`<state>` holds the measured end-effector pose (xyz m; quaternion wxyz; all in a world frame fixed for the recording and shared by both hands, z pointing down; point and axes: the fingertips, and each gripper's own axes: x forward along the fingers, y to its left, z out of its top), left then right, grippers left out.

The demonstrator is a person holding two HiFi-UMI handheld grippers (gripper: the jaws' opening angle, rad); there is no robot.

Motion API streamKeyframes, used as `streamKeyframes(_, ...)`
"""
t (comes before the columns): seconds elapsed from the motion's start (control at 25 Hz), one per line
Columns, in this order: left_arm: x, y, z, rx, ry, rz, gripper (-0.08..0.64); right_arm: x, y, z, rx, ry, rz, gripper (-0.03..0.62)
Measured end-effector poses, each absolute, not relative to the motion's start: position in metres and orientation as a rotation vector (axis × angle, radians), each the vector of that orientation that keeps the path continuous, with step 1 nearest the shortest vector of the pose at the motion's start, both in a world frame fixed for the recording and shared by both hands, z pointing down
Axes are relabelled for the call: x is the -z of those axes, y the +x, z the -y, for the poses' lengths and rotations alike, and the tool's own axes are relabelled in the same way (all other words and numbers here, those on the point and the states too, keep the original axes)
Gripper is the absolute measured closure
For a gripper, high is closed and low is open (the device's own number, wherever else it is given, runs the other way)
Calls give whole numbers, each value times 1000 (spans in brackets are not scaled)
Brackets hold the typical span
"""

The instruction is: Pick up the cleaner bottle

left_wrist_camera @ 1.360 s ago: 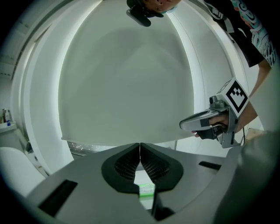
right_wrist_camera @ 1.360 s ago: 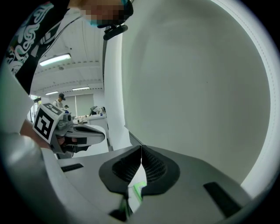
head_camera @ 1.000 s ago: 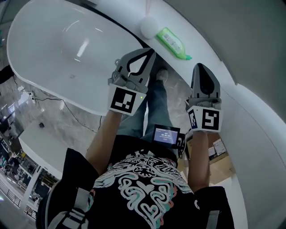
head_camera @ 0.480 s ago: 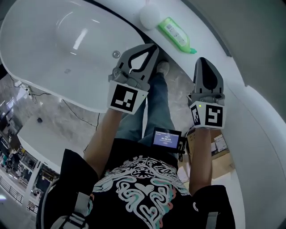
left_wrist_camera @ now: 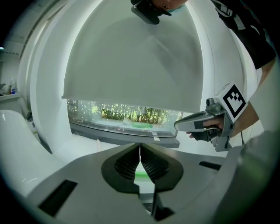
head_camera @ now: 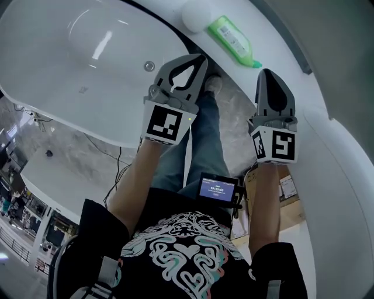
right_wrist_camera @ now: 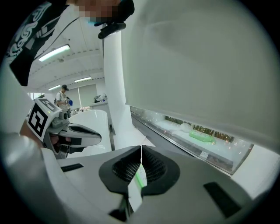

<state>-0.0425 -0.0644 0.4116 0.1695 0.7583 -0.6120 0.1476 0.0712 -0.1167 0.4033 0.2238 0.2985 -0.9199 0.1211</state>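
Green plastic cleaner bottle (head_camera: 232, 40) lying flat on white curved ledge (head_camera: 266, 41) by its front edge, left gripper (head_camera: 197, 61) and right gripper (head_camera: 266, 75) apart from it, both claws closed tight, empty.

The marble floor strip (head_camera: 234, 117) at top centre stood clear — bathtub (head_camera: 70, 76) crowding its left, a white ball (head_camera: 194, 16) just beside the cleaner bottle (head_camera: 232, 38) above.

we are holding the right tool (right_wrist_camera: 141, 153) with its jaws pressed together; the green cleaner bottle (right_wrist_camera: 202, 137) is lying on the ledge (right_wrist_camera: 223, 151) ahead, the left tool (right_wrist_camera: 97, 136) hovering at left.
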Motion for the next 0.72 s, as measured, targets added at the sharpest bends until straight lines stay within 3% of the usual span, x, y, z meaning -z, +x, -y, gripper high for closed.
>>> streamKeyframes(0.72, -477, -31, 78, -421, 2005, 1693, 541, -469, 66, 138, -402, 787, 2470, 565)
